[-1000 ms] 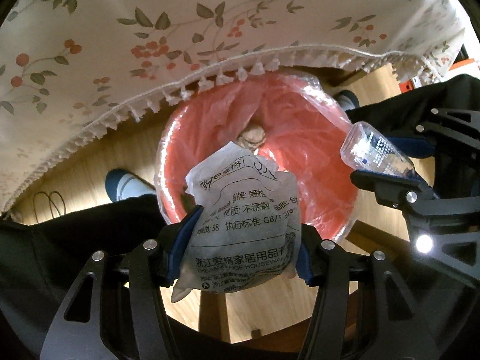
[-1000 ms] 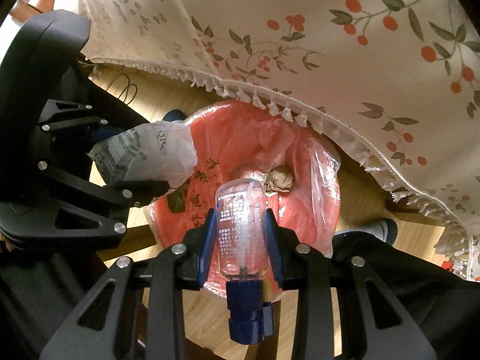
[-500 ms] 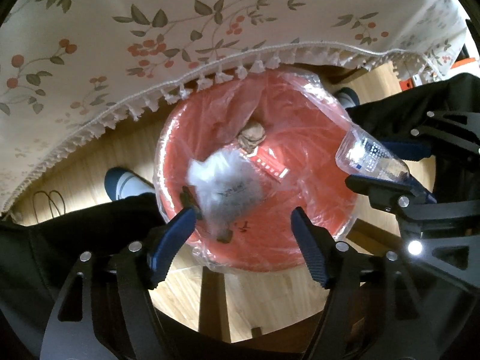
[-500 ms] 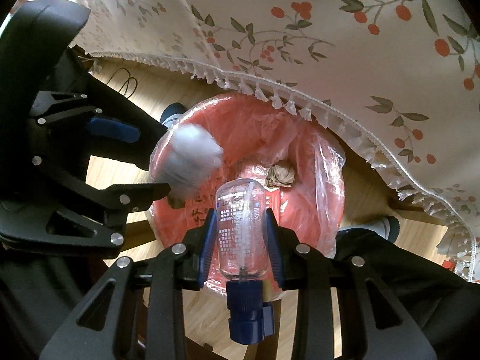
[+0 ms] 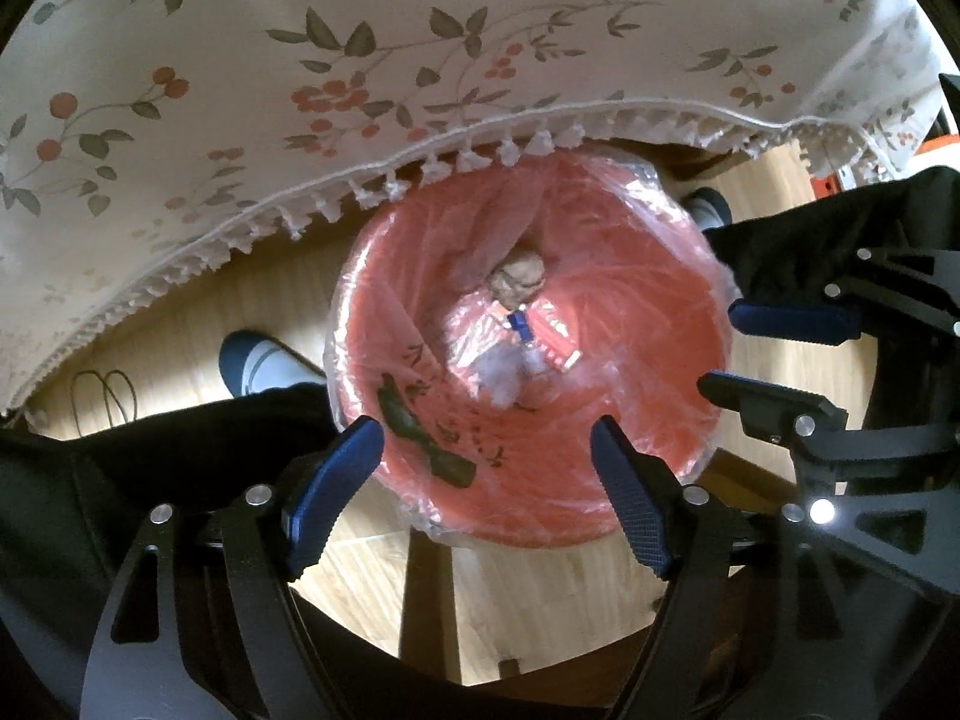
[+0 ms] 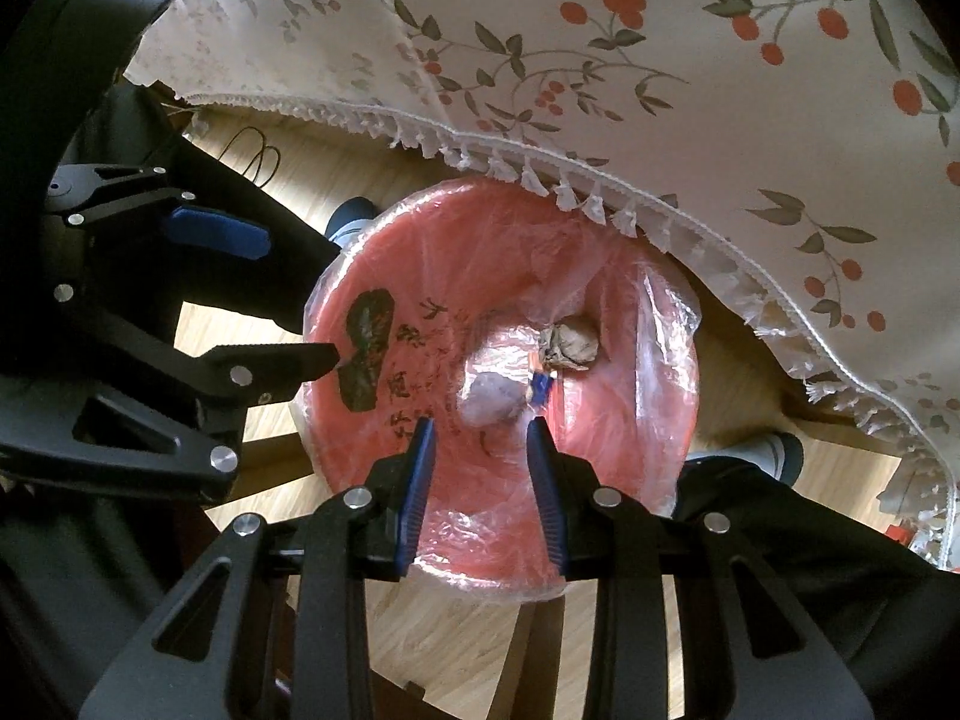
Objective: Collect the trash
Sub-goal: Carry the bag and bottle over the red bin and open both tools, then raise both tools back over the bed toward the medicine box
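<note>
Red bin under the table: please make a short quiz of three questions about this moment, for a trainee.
1. True or false: the left gripper holds a piece of trash.
2. Which lies deepest in the red bin, near the tablecloth side? A) crumpled brown paper B) a shoe C) a cable
3. Fill in: the right gripper hangs above the bin with its jaws ____.

Key: 1. False, it is open and empty. 2. A, the crumpled brown paper. 3. open.
</note>
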Tool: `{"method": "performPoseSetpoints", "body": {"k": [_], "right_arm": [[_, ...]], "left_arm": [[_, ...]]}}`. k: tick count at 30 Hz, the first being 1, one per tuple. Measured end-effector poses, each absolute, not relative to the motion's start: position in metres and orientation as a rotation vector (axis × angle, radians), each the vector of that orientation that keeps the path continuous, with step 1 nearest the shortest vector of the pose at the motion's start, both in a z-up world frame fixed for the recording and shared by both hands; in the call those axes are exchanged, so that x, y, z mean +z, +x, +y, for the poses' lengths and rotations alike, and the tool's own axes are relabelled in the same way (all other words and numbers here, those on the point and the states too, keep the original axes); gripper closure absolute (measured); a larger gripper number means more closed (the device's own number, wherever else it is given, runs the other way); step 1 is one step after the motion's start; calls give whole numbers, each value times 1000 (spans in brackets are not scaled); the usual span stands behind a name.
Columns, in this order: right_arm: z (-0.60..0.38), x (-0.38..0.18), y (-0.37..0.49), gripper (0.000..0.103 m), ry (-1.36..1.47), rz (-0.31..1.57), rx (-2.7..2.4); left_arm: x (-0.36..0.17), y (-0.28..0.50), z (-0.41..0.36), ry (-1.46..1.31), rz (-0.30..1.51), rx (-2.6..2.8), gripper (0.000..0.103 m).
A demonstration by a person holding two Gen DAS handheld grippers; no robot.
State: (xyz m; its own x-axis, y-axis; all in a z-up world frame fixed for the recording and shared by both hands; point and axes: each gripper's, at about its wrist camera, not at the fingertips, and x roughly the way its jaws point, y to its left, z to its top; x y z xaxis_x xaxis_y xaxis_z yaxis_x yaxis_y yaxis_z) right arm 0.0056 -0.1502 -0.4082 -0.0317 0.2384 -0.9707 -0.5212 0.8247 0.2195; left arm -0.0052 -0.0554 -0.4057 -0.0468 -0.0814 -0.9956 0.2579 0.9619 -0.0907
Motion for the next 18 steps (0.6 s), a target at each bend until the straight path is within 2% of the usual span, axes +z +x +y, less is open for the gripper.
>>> {"method": "performPoseSetpoints", "body": {"k": [2, 7, 9, 16, 18], "right_arm": [[-151, -408, 6, 69, -236, 1482, 618], [-152, -406, 7, 53, -234, 1471, 615], [-153, -406, 8, 50, -230, 1468, 614], [-157, -388, 13, 17, -206, 1396, 595], [-162, -372, 15, 12, -197, 1336, 571]], "left_arm": [[-405, -5, -56, 137, 1595, -273, 27], [-404, -5, -55, 135, 1589, -266, 27], [-403, -5, -55, 134, 1585, -263, 27], [-389, -4, -52, 110, 1534, -242, 21], [-376, -2, -49, 88, 1492, -243, 21]]}}
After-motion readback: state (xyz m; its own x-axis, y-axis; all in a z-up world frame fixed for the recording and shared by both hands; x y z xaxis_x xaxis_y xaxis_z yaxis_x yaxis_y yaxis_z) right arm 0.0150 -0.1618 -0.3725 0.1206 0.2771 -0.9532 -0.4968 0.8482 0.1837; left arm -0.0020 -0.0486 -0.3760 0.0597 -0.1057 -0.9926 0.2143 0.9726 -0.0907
